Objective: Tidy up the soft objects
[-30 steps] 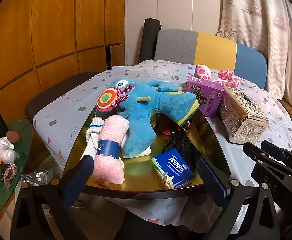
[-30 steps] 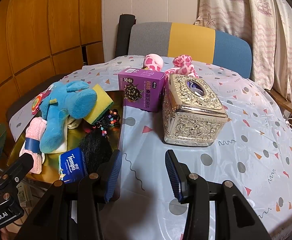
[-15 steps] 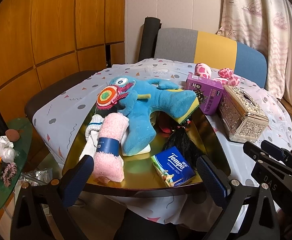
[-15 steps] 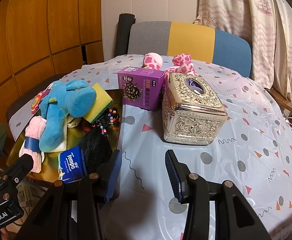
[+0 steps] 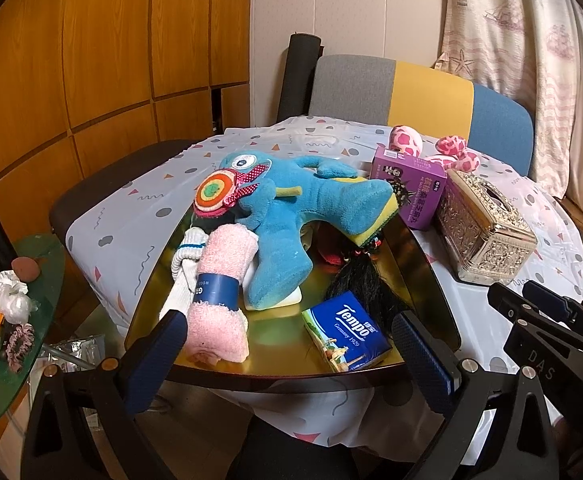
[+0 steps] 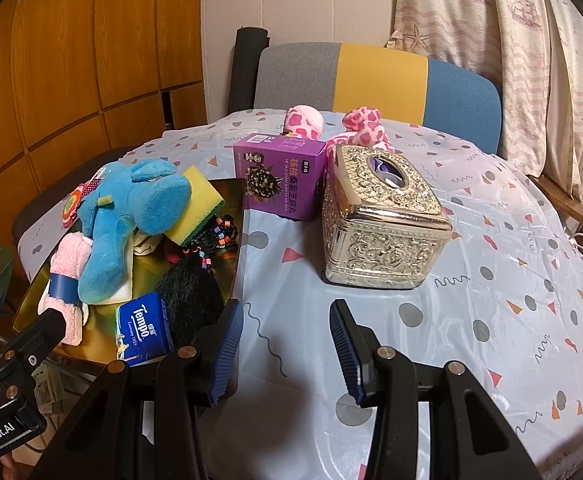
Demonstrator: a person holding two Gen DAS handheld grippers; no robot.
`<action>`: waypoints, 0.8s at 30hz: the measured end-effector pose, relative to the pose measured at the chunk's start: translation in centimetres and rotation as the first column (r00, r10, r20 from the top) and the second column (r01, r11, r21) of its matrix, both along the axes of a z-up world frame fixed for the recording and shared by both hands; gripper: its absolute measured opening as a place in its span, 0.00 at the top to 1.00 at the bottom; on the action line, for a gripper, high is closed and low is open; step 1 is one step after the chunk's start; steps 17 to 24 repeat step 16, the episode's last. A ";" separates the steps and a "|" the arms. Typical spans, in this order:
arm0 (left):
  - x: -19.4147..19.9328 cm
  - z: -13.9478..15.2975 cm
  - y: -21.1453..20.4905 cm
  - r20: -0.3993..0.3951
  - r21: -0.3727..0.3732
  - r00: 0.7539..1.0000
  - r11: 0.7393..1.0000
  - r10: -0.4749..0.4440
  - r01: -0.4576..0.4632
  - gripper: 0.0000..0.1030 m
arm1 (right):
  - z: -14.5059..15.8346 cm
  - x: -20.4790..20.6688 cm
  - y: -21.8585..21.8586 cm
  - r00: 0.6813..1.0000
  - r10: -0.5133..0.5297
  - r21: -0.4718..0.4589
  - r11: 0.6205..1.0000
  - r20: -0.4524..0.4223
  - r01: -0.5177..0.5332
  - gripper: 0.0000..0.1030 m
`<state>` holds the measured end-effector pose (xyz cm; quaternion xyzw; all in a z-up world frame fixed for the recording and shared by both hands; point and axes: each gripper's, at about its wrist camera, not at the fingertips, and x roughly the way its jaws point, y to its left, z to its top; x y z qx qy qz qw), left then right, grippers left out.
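Note:
A gold tray (image 5: 283,336) at the table's near left corner holds a blue plush toy (image 5: 311,208), a rolled pink towel (image 5: 223,280), a white sock (image 5: 183,264), a yellow sponge (image 6: 199,204), a black hair piece (image 5: 359,280) and a blue Tempo tissue pack (image 5: 347,332). A pink spotted plush (image 6: 363,128) lies at the table's far side, outside the tray. My left gripper (image 5: 287,320) hovers open in front of the tray's near edge, touching nothing. My right gripper (image 6: 285,308) stands open over bare tablecloth, right of the tray.
A purple box (image 6: 283,176) and an ornate silver tissue box (image 6: 383,220) stand mid-table. A grey, yellow and blue chair (image 6: 379,80) backs the table. Left of it, a low glass side table (image 5: 7,300) carries clutter. Curtains hang at the right.

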<state>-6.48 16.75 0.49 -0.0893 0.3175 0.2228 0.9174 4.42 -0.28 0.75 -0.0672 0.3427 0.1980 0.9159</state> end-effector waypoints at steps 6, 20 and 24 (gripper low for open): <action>0.0 0.0 0.0 -0.001 -0.001 1.000 1.000 -0.001 0.001 0.00 | 0.0 0.0 -0.1 1.000 0.000 0.000 1.000 -0.002 0.000 0.56; -0.3 0.1 0.0 0.009 0.015 1.000 1.000 0.022 -0.022 0.00 | -0.5 0.4 -0.5 1.000 -0.016 -0.001 1.000 -0.021 0.016 0.56; -0.3 0.1 0.0 0.009 0.015 1.000 1.000 0.022 -0.022 0.00 | -0.5 0.4 -0.5 1.000 -0.016 -0.001 1.000 -0.021 0.016 0.56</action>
